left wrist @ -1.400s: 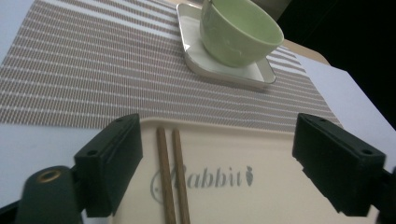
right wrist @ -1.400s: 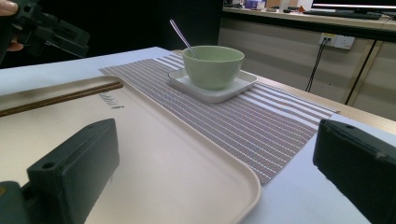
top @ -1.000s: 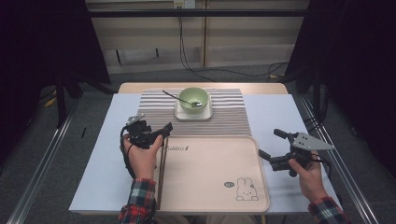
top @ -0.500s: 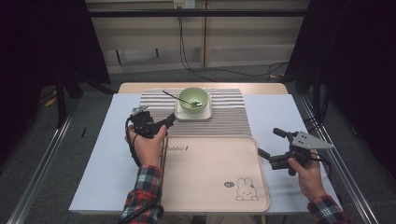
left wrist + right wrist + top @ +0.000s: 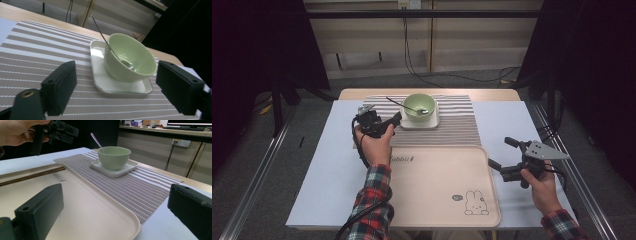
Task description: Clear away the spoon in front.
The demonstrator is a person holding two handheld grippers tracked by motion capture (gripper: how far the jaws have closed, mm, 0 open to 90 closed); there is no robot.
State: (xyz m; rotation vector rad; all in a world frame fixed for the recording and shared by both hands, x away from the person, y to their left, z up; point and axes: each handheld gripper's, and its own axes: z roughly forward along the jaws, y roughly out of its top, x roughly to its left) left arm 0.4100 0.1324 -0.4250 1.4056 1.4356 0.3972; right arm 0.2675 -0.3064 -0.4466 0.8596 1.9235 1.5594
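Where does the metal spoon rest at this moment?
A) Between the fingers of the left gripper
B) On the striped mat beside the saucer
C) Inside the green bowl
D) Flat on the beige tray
C: the spoon leans inside the green bowl, its handle rising over the rim.

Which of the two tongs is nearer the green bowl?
The left tongs, just left of the green bowl; the right tongs hang beside the tray's right edge.

Pale green bowl point(image 5: 420, 106), brown-striped placemat point(image 5: 457, 125)
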